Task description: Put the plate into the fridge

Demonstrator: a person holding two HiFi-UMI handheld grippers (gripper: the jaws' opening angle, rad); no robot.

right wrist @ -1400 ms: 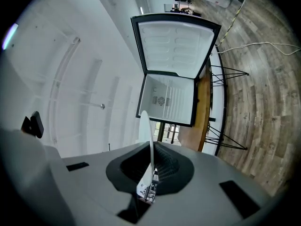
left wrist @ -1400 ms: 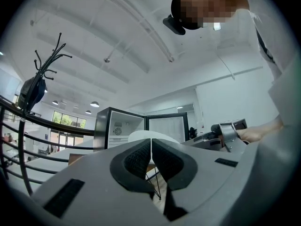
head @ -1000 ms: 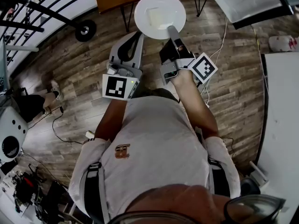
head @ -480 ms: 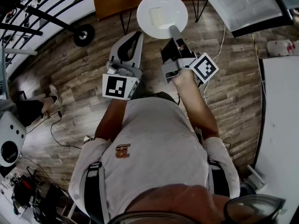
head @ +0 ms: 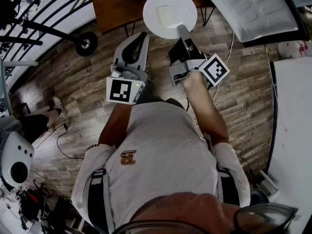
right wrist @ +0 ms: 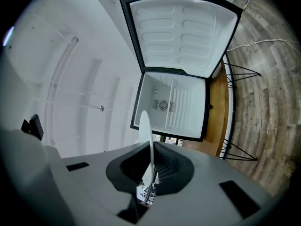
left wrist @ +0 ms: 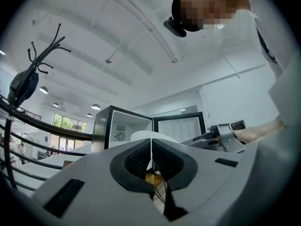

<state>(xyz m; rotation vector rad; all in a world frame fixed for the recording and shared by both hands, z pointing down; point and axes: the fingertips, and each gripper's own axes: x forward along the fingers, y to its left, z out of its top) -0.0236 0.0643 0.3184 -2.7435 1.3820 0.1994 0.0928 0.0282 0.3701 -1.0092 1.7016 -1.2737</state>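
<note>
Plate (head: 169, 13), white and round, clamped at its rim by the right tool (head: 182, 32), whose jaws are squeezed tight on it. The plate is in the air in front of the fridge (right wrist: 171, 105), outside it. The fridge door (right wrist: 181, 32) stands wide open. The left tool (head: 140, 37), also in front of the fridge, has its jaws pressed together, holding nothing.

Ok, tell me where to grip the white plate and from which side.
By its thin rim, from the person's side, one jaw above and one below. The plate is flat and wide, so only the edge fits the jaws; the right tool pinches it there.
</note>
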